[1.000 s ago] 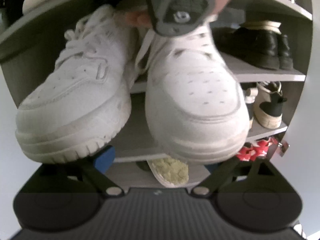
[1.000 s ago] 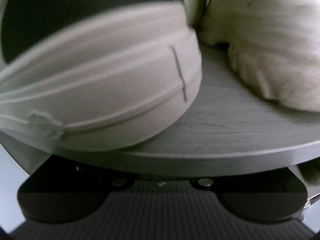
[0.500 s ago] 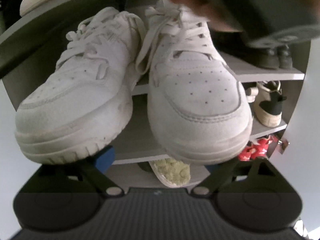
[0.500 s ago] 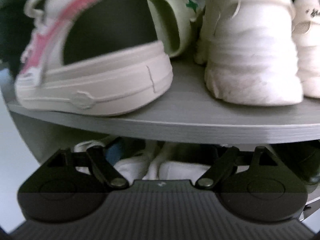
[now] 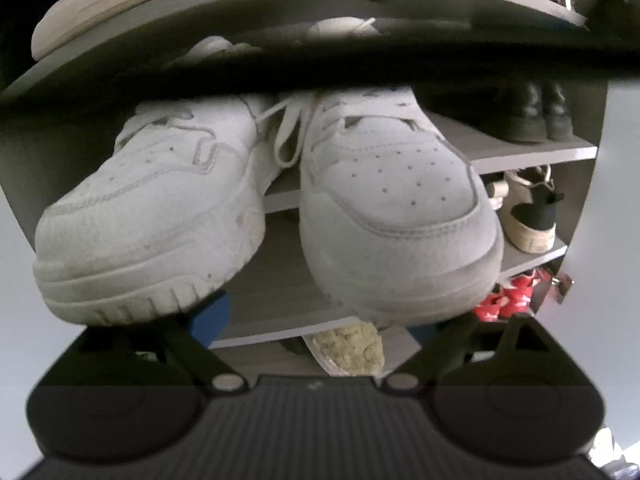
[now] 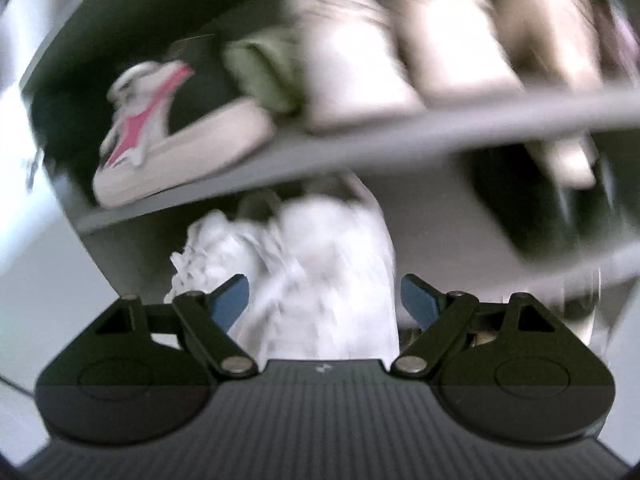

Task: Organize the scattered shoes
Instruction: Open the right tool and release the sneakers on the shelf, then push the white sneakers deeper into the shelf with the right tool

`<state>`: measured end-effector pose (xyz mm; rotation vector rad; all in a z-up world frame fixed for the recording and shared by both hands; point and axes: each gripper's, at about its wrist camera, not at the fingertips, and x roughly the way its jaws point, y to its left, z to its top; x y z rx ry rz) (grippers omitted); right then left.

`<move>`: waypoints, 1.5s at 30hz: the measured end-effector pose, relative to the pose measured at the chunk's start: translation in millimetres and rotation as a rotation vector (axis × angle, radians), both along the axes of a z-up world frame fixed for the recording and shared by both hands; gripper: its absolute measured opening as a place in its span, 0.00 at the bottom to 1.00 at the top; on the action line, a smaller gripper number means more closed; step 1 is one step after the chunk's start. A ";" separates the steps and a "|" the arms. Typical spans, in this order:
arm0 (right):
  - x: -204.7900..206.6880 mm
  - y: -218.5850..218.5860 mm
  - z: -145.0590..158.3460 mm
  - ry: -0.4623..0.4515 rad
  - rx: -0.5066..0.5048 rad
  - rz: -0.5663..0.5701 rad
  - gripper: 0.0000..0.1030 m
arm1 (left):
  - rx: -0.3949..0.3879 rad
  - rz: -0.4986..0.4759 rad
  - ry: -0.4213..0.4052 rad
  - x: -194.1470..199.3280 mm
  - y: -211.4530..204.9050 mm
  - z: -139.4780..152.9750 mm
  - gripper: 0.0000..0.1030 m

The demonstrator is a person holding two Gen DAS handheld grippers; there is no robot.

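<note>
Squaring the white sneaker pair (image 5: pixel 280 216) on the grey rack shelf (image 5: pixel 280 292): toes overhang its front edge, so nudge both back evenly. Left gripper (image 5: pixel 316 320) wide apart beneath the toes, holding nothing. Right gripper (image 6: pixel 324 300) also apart, empty. Loose laces dangle between the pair; shelf above crowds headroom.

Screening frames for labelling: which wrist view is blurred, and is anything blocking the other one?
Right wrist: heavy motion smear across the shelf and the white sneakers; only the right gripper reads sharp. Left wrist: sharp on the white sneakers, but a dark blurred band crosses the upper frame, and fisheye bends the shelves.
</note>
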<state>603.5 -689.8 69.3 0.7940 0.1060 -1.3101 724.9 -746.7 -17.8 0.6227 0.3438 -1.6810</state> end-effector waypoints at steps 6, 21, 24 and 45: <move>-35.8 14.2 -86.2 -0.552 0.241 -0.133 0.85 | 0.011 -0.041 -0.053 4.2 3.9 3.9 0.89; -5.1 14.3 -129.8 -0.852 0.244 -0.207 0.66 | 0.052 -0.258 -0.220 -5.2 -7.9 15.3 0.83; -6.0 8.0 -121.2 -0.846 0.210 -0.233 0.62 | 0.052 -0.292 -0.225 -7.8 -16.5 25.5 0.83; -21.1 -41.3 -122.9 -0.889 0.208 -0.202 0.73 | 0.127 -0.337 -0.248 -8.8 -20.6 0.1 0.85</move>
